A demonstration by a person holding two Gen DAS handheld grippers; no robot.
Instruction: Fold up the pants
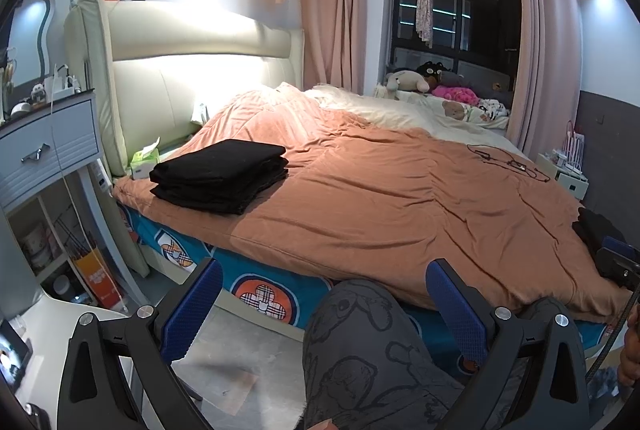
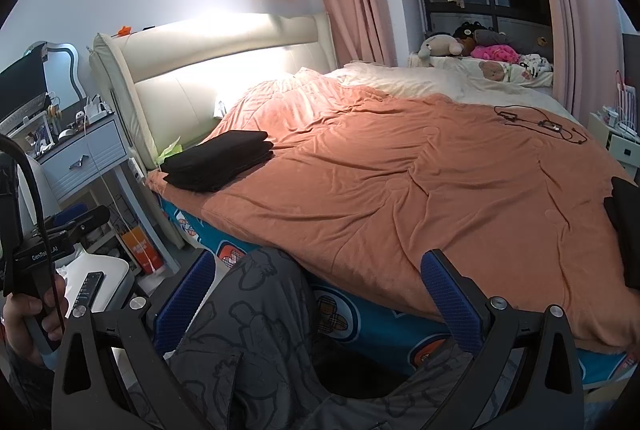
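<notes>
The left gripper (image 1: pixel 324 314) is held low in front of the bed, its 2 blue-padded fingers (image 1: pixel 192 310) spread wide apart with nothing between them except the person's knee (image 1: pixel 360 342) in grey patterned trousers behind. The right gripper (image 2: pixel 320 302) is held the same way, its blue fingers (image 2: pixel 450 300) also wide apart and empty, over the same grey trouser leg (image 2: pixel 256 314).

Beyond both grippers lies a bed covered by an orange quilt (image 1: pixel 400 198). A stack of folded black pants (image 1: pixel 222 176) rests on the quilt at the bed's near-left corner, close to the cream headboard (image 1: pixel 192 70); the right wrist view shows the same stack (image 2: pixel 220 160) from further right. At the bed's right edge, a second dark pile of clothing (image 2: pixel 626 230) lies on the quilt. The right wrist view shows it as flat black fabric, while the left wrist view catches only a dark heap (image 1: pixel 596 230) partly hidden by the other gripper's body.

Only the right wrist view shows the person's hand (image 2: pixel 28 314) gripping the left gripper's handle at the far left. Only the left wrist view shows a green tissue box (image 1: pixel 144 162) in full beside the stack. A thin black cable (image 2: pixel 540 124) lies on the quilt toward the far-right corner. A blue-grey nightstand (image 1: pixel 48 146) stands left of the bed.
</notes>
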